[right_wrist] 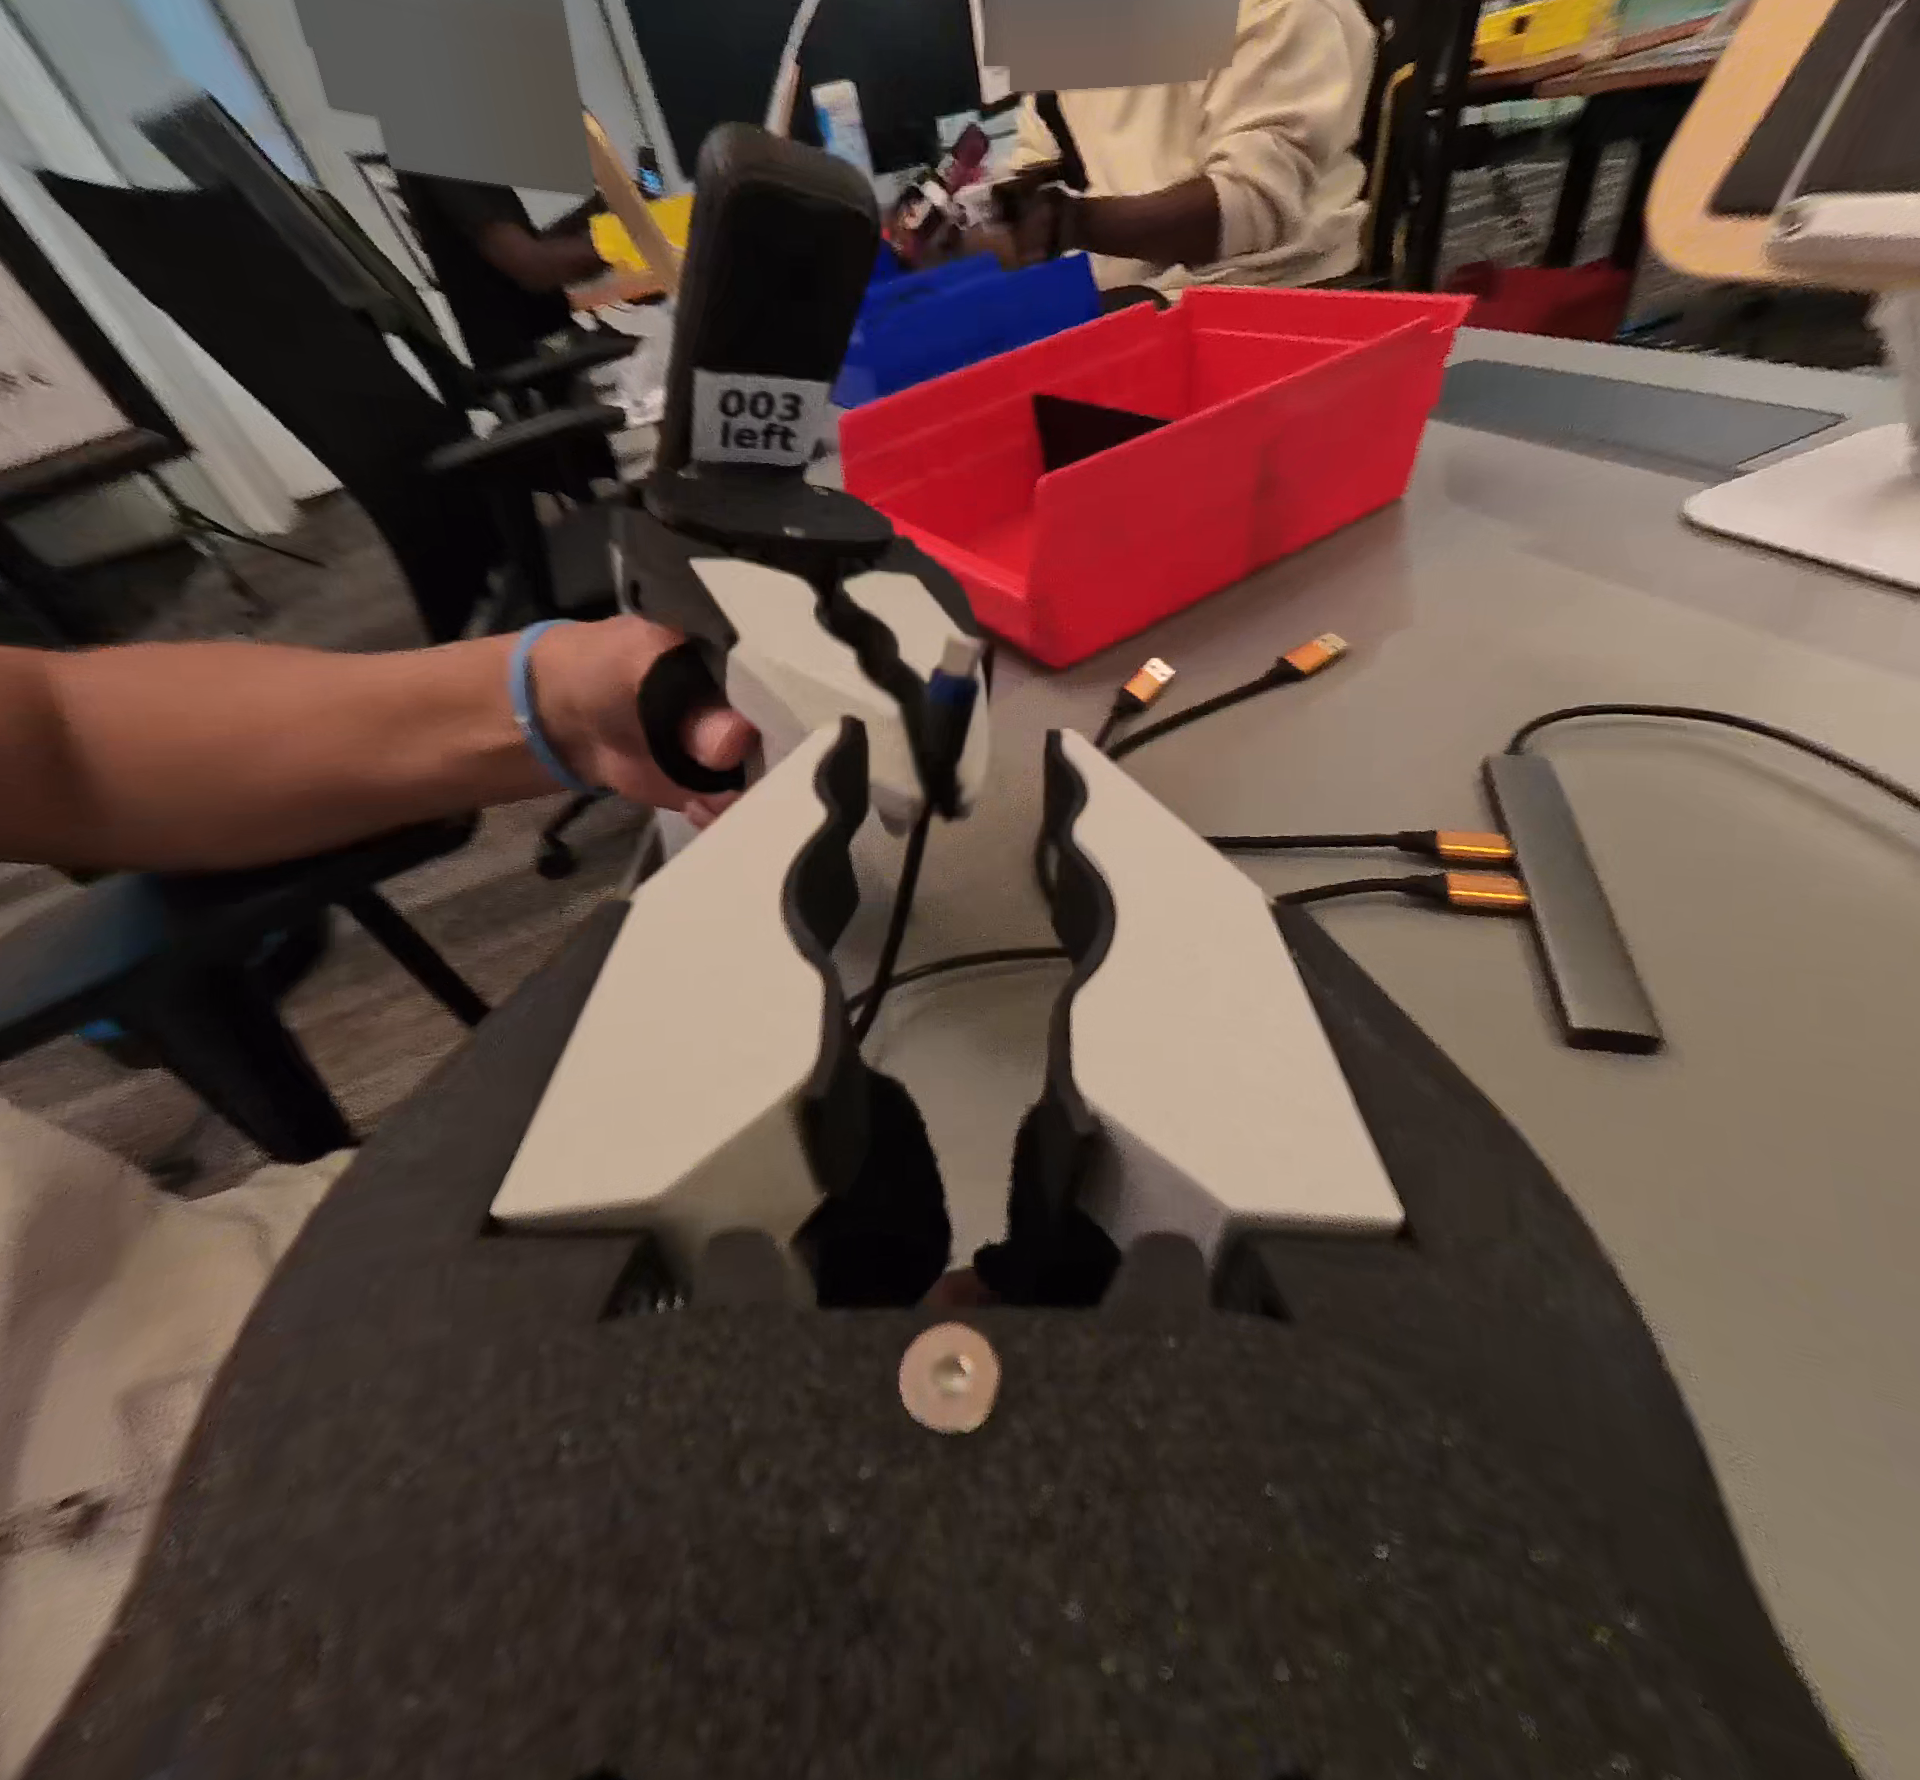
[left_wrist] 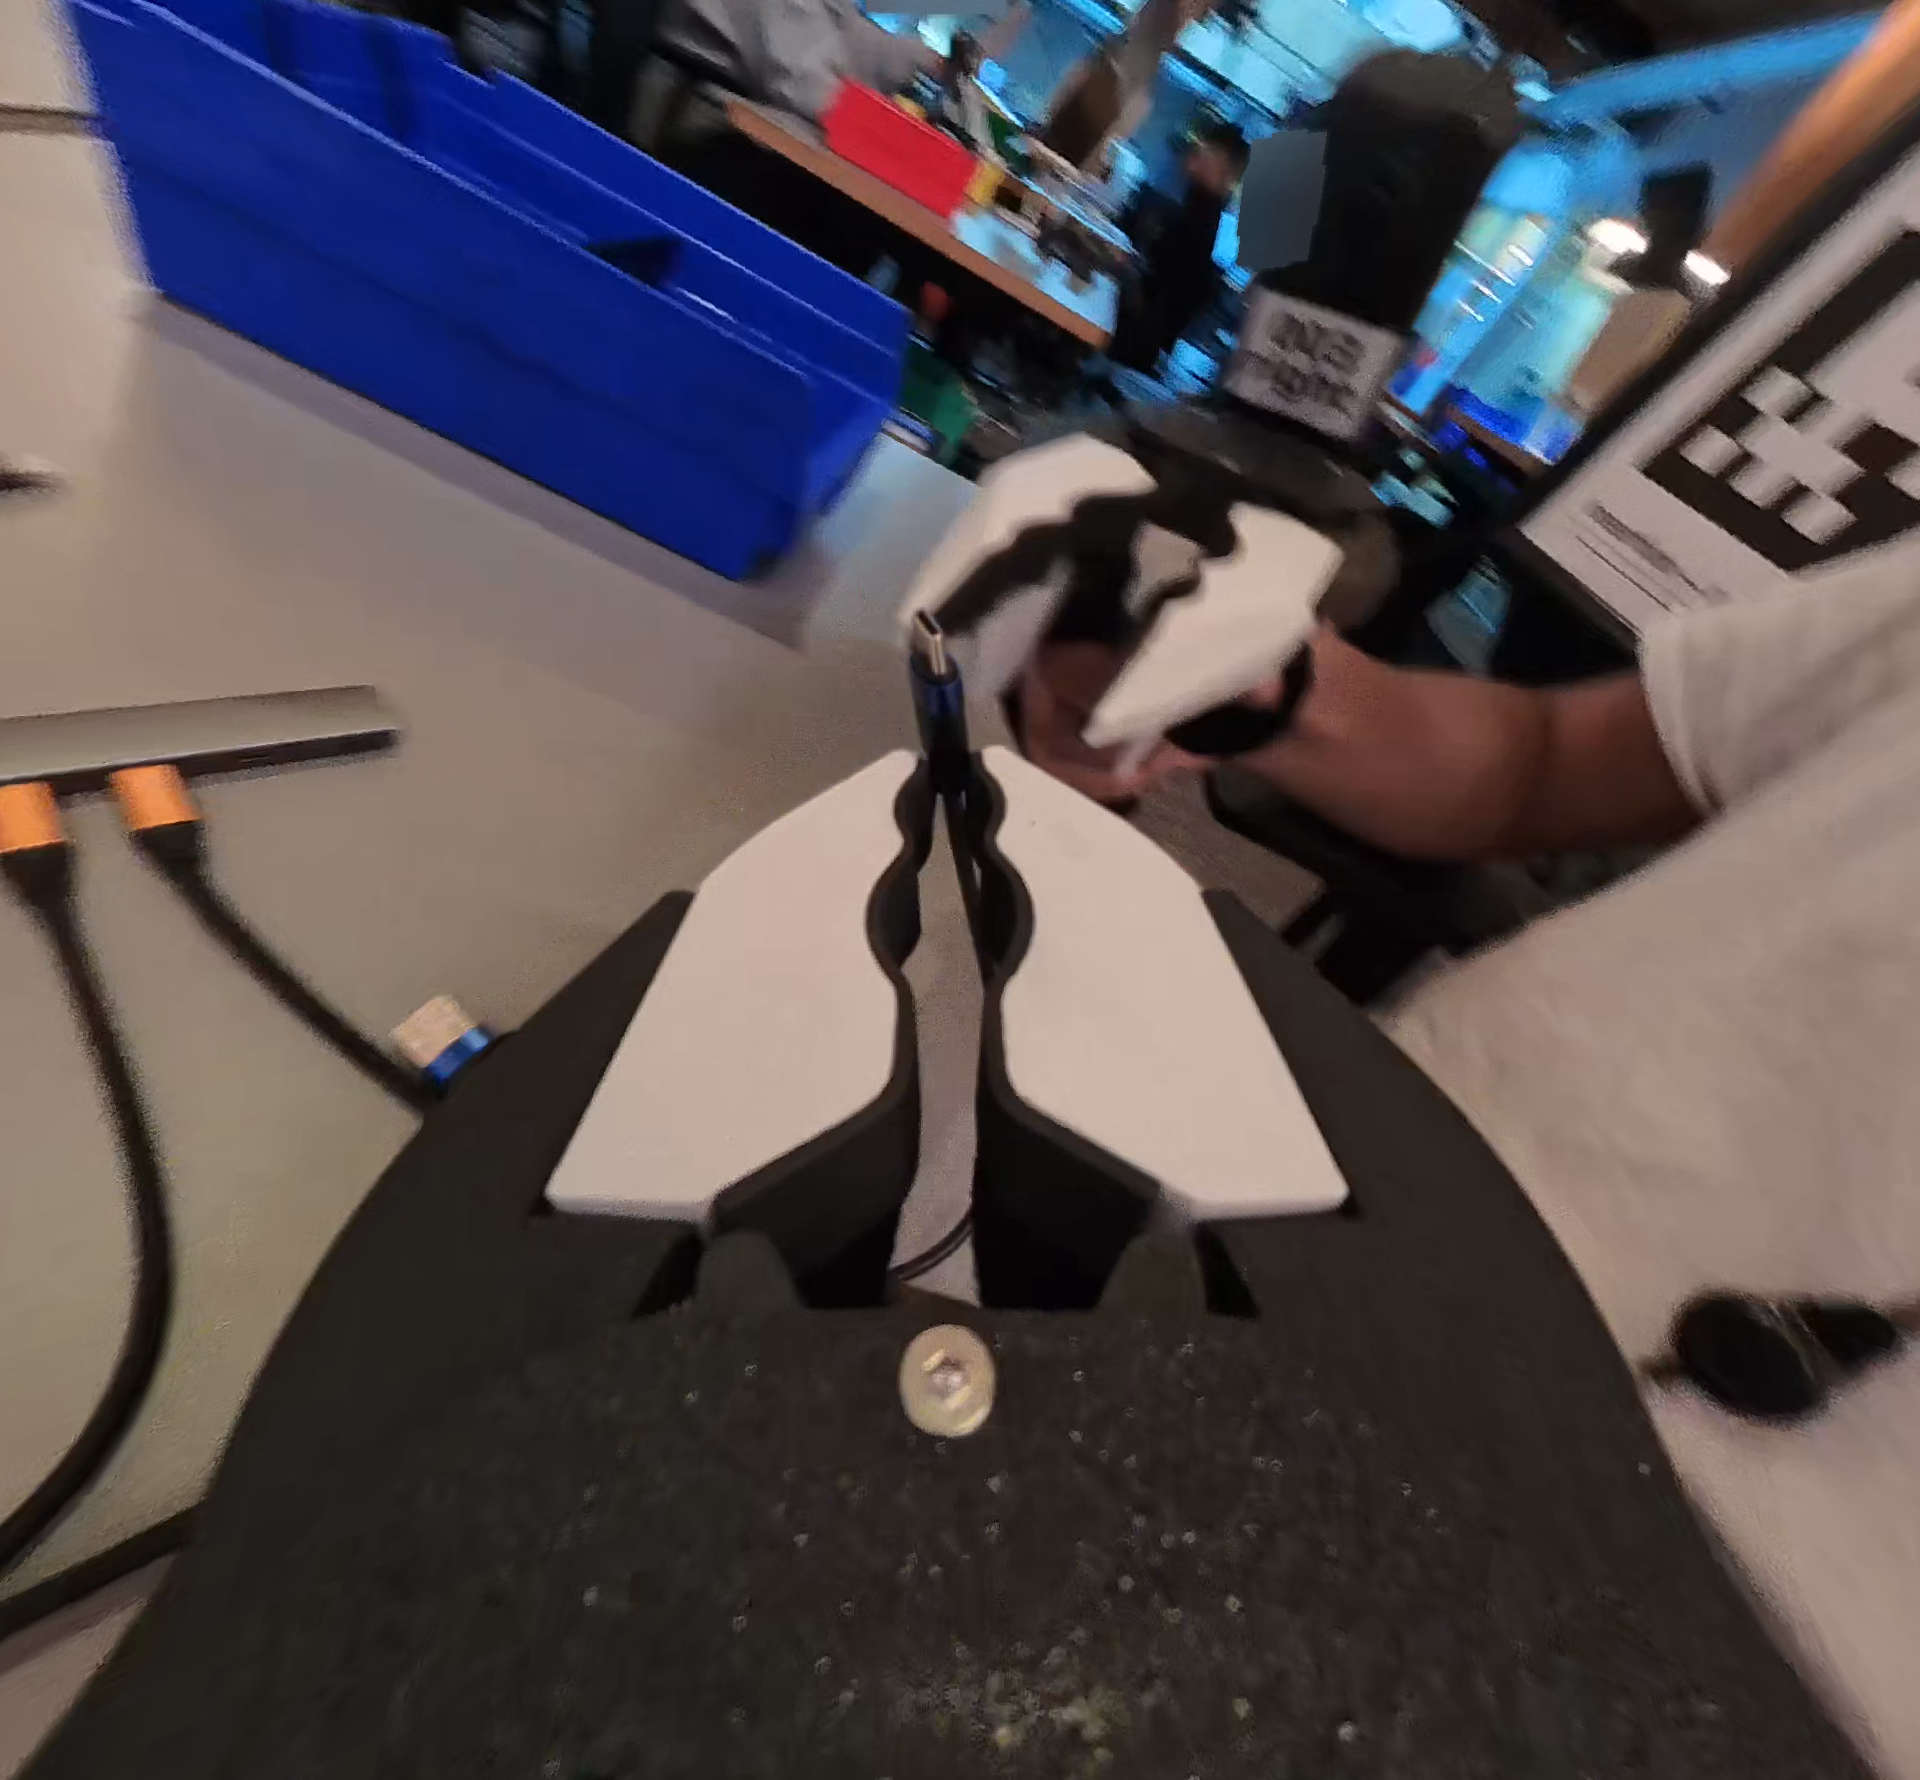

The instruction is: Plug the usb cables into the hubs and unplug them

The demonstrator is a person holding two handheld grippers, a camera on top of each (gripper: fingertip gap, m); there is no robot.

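My left gripper (left_wrist: 945,772) is shut on a black cable just below its blue-collared plug (left_wrist: 935,676), which sticks up past the fingertips. My right gripper (right_wrist: 951,754) is open, and its fingertips lie on either side of that plug (right_wrist: 948,696). The right gripper (left_wrist: 1023,681) faces mine close up in the left wrist view. A grey hub (right_wrist: 1569,899) lies on the table with two orange plugs (right_wrist: 1475,868) in its side; it also shows in the left wrist view (left_wrist: 197,717). Two loose orange plugs (right_wrist: 1226,670) lie farther back.
A red bin (right_wrist: 1143,483) stands behind the loose plugs. A blue bin (left_wrist: 468,296) stands at the table's far side. Another blue-collared connector (left_wrist: 442,1034) lies on the table. A white monitor stand (right_wrist: 1829,504) is at the right. People sit at desks beyond. Less than 4 cm separates the two grippers' tips.
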